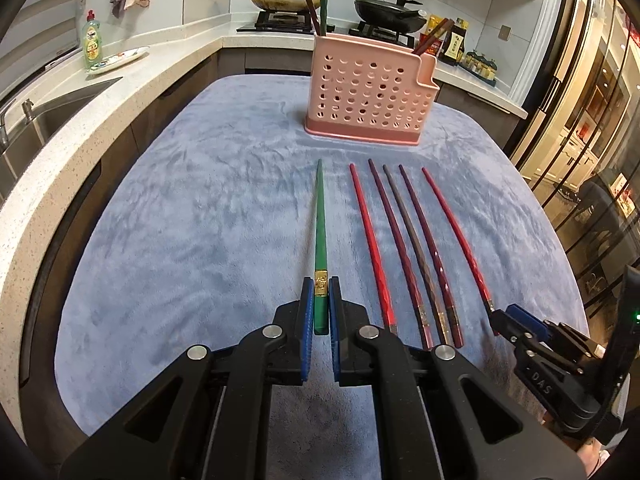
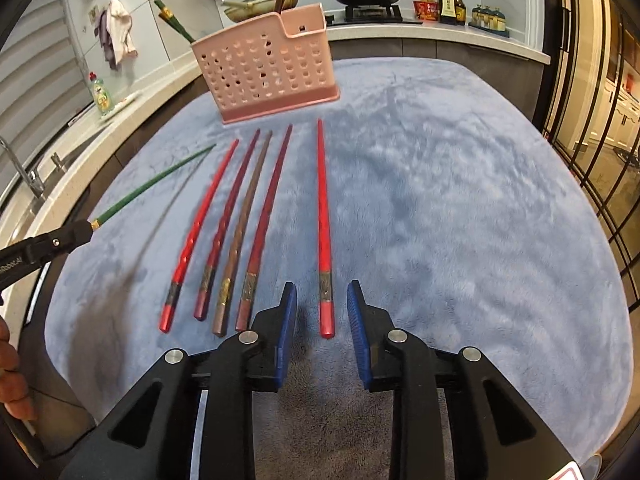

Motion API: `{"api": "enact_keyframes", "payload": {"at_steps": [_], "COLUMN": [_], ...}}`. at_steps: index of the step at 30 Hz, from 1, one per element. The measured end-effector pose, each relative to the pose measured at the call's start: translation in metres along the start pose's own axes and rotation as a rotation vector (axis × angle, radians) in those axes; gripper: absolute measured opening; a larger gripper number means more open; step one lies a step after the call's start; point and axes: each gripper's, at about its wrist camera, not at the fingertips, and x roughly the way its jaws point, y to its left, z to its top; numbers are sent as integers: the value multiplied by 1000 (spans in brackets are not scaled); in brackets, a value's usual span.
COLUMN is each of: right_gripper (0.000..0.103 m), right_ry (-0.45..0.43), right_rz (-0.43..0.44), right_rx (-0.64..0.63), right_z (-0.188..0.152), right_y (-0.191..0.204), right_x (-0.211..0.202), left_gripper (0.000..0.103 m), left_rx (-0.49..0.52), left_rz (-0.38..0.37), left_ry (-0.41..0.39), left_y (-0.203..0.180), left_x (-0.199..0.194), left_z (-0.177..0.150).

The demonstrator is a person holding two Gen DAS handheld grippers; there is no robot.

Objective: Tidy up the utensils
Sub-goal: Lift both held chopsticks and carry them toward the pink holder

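Note:
My left gripper [image 1: 320, 300] is shut on the thick end of a green chopstick [image 1: 320, 232], which points toward a pink perforated utensil holder [image 1: 368, 96]. In the right wrist view the green chopstick [image 2: 160, 182] is lifted above its shadow on the cloth. The holder [image 2: 268, 68] holds a green chopstick [image 1: 323, 0] and brown ones. My right gripper [image 2: 322, 308] is open, its pads either side of the end of a red chopstick [image 2: 323, 220] lying on the blue cloth. Several red, purple and brown chopsticks [image 2: 236, 232] lie in a row to its left.
The blue cloth [image 2: 460, 200] covers the table. A counter with a sink [image 1: 52, 116], a soap bottle [image 1: 92, 40] and a plate runs along the left. A stove with pans [image 1: 388, 12] and sauce bottles [image 2: 448, 0] stands behind the holder.

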Motion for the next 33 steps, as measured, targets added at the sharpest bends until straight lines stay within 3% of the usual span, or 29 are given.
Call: {"api": "enact_keyframes", "payload": {"at_steps": [6, 9, 14, 26, 33], "right_gripper": [21, 7, 7, 7, 7], "right_ry": [-6, -3, -34, -274, -326], "right_rz": [-34, -37, -29, 21, 69], "right_rx": [-29, -44, -34, 12, 51], "right_z": [-4, -3, 4, 68, 103], "right_y": [3, 5, 3, 1, -4], "right_x": [11, 10, -5, -99, -112], "left_gripper": [7, 7, 7, 7, 7], "left_rx": [4, 3, 4, 0, -5], "left_rz": [0, -1, -2, -22, -29], "left_ry": [17, 17, -1, -143, -216], "left_y": [-2, -1, -1, -1, -1], "left_x": [6, 6, -1, -56, -73], "left_z": [-4, -4, 0, 42, 80]}}
